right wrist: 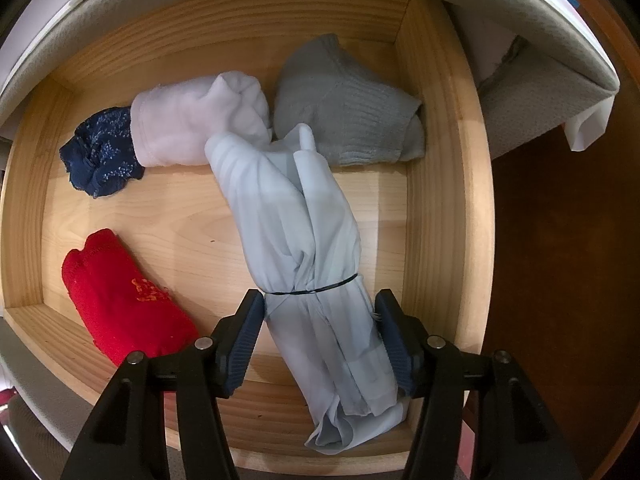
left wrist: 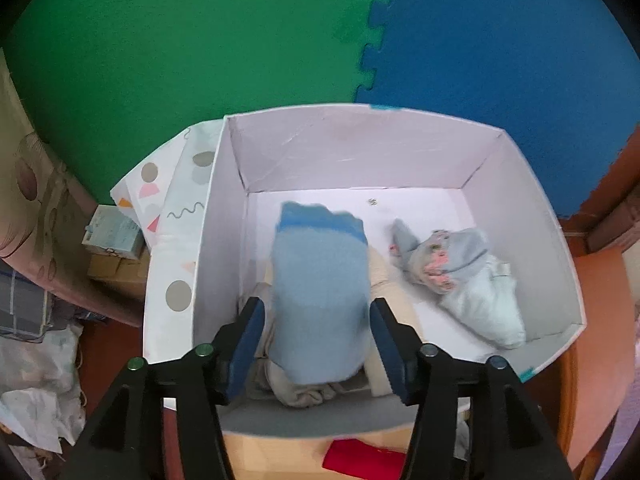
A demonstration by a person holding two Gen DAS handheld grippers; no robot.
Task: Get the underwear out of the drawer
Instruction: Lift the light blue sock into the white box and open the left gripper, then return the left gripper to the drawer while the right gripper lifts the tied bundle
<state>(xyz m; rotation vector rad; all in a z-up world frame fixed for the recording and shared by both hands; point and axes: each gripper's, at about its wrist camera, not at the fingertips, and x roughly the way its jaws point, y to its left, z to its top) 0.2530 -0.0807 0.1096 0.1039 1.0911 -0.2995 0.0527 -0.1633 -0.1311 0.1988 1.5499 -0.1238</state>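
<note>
In the right wrist view the wooden drawer (right wrist: 440, 160) holds several rolled garments: navy lace (right wrist: 100, 156), white (right wrist: 192, 128), grey ribbed (right wrist: 344, 108), red (right wrist: 120, 300). A pale blue roll (right wrist: 304, 264), bound by a thin black band, lies between the fingers of my right gripper (right wrist: 318, 320), whose jaws stand open beside it; the right pad touches it. In the left wrist view my left gripper (left wrist: 316, 336) is open over a white box (left wrist: 224, 240), with a blurred blue garment (left wrist: 320, 296) between its fingers, over beige cloth (left wrist: 304, 394).
The white box stands on green (left wrist: 180, 40) and blue (left wrist: 500, 40) foam mats and holds another pale blue bundle (left wrist: 472, 280). A patterned fabric bin (left wrist: 176, 208) adjoins its left side. A grey cushioned edge (right wrist: 540, 92) overhangs the drawer's back and right.
</note>
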